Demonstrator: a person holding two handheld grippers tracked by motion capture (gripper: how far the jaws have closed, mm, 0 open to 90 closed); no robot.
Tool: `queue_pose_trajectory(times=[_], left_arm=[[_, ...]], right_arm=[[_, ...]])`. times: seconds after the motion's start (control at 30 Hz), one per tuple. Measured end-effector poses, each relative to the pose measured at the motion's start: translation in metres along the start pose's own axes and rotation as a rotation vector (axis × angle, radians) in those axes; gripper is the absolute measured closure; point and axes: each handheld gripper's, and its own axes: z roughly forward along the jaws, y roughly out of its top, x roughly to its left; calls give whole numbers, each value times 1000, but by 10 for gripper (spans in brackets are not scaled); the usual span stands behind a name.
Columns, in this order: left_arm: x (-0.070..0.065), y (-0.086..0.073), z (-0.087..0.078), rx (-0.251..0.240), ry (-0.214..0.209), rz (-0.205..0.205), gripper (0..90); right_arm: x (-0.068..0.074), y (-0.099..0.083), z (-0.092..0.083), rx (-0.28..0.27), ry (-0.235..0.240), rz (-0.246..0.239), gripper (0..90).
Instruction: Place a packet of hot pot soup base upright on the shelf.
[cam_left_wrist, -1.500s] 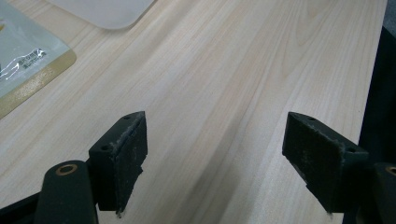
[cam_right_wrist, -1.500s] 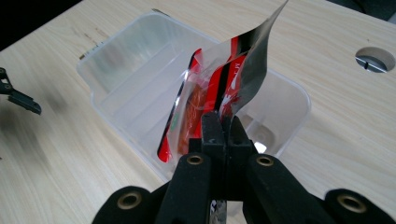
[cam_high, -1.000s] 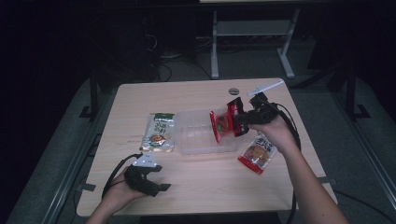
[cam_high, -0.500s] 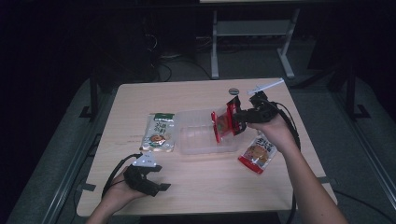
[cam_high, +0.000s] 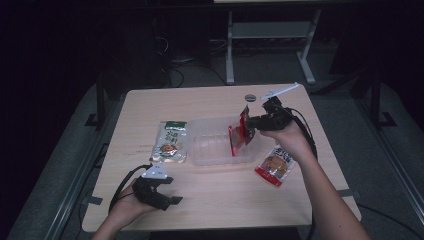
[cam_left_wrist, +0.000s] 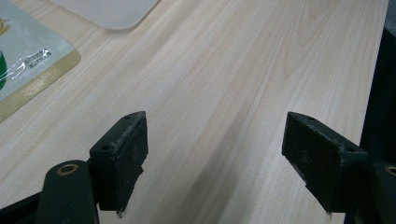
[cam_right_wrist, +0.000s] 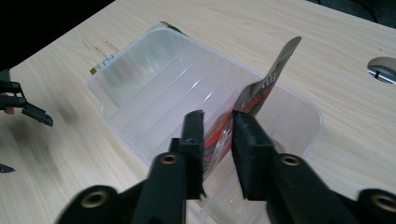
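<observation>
The right hand-held gripper (cam_high: 252, 126) holds a red snack packet (cam_high: 240, 134) upright over the right end of the clear plastic bin (cam_high: 212, 145), which sits mid-worktop (cam_high: 210, 200); its jaws, which have just been closing, pinch the packet's edge. A green packet (cam_high: 170, 144) lies flat just left of the bin, and another red packet (cam_high: 274, 165) lies near the right edge. The left hand-held gripper (cam_high: 167, 196) rests by the near-left corner, jaws apart, nothing between them.

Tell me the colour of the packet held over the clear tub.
Red packet, clearest in the high view.
</observation>
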Motion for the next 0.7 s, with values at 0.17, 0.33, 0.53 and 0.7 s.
queue_pose_trajectory(times=[0.17, 0.33, 0.53, 0.7], left_arm=[[0, 0, 0, 3, 1, -4, 224], [0, 0, 0, 3, 1, -3, 224], [0, 0, 0, 5, 1, 1, 225], [0, 0, 0, -1, 1, -4, 225]], right_arm=[[-1, 0, 2, 7, -7, 1, 883], [0, 1, 6, 9, -7, 0, 892], [4, 3, 13, 13, 0, -7, 895], [7, 4, 24, 29, 5, -15, 896]])
